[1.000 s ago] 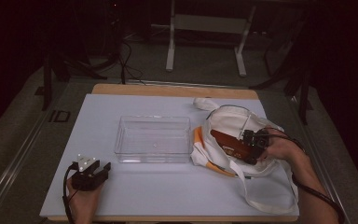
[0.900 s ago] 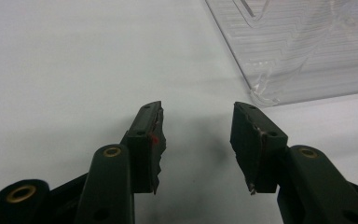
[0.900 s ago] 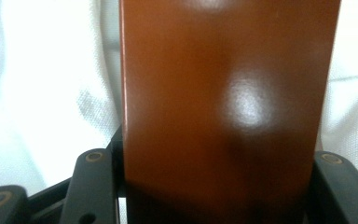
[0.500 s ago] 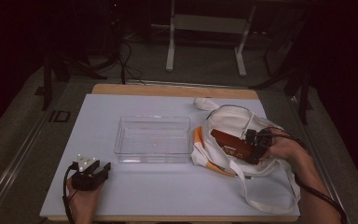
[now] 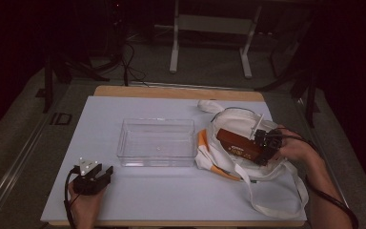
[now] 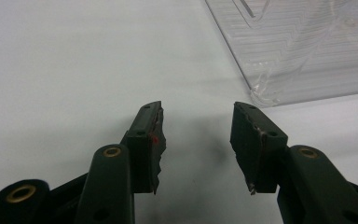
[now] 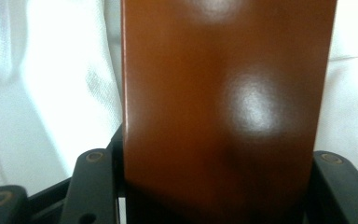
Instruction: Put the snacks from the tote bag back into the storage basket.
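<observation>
right gripper [image 5: 262, 149]: jaws clamped on both sides of brown box [image 5: 238, 144], nearly closed | box: lying over the mouth of the white bag [image 5: 228, 121], right of clear tray [image 5: 156, 141] | left gripper [image 5: 106, 172]: jaws apart, nothing between them, resting on table [image 5: 100, 114] near tray's front-left corner

A glossy brown box [image 5: 238, 144] lies on a white bag [image 5: 271, 191] trimmed orange, beside a clear ribbed tray [image 5: 156, 141].

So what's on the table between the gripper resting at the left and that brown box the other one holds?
In the high view, a clear plastic tray sits between the left gripper and the brown box, plus the white bag's orange-trimmed edge.
</observation>
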